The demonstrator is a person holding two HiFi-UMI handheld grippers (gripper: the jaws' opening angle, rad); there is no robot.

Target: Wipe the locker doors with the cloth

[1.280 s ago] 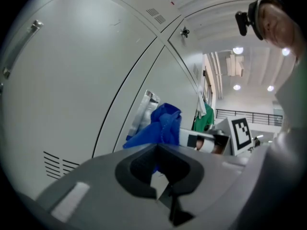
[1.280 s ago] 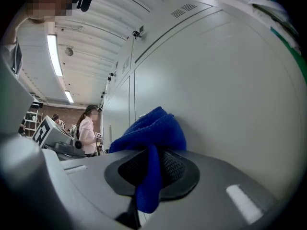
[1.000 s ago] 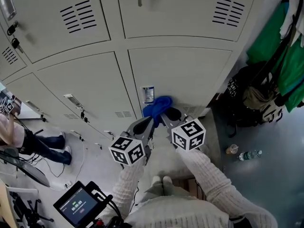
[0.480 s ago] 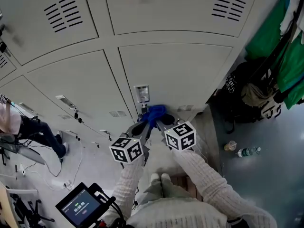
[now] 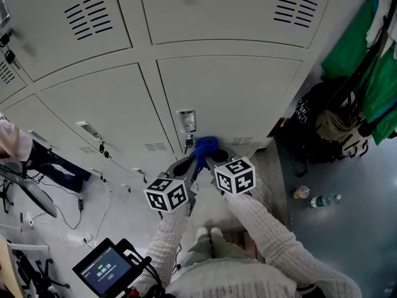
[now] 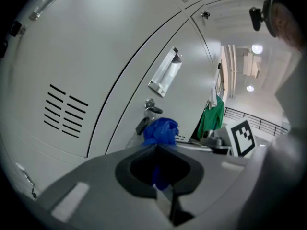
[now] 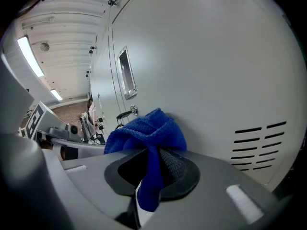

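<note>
A bunched blue cloth [image 5: 205, 146] is pressed against the lower right grey locker door [image 5: 229, 92], just below its label holder [image 5: 186, 120] and keyed lock [image 5: 188, 141]. My left gripper [image 5: 193, 162] and right gripper [image 5: 212, 154] meet at the cloth from below, and both are shut on it. In the left gripper view the cloth [image 6: 160, 131] bulges past the left gripper [image 6: 156, 146], beside the lock [image 6: 151, 108]. A fold of the cloth [image 7: 146, 131] hangs through the right gripper [image 7: 152, 150] in the right gripper view.
Neighbouring locker doors with vent slots [image 5: 90, 17] fill the wall. Green clothes [image 5: 356, 48] and a black bag [image 5: 322, 126] hang at the right. A bottle [image 5: 322, 200] and a cup [image 5: 301, 193] lie on the floor. A small screen [image 5: 104, 270] sits low left.
Both grippers have slid the cloth a little down the door, away from the label holder. Little has moved in the last half second.
</note>
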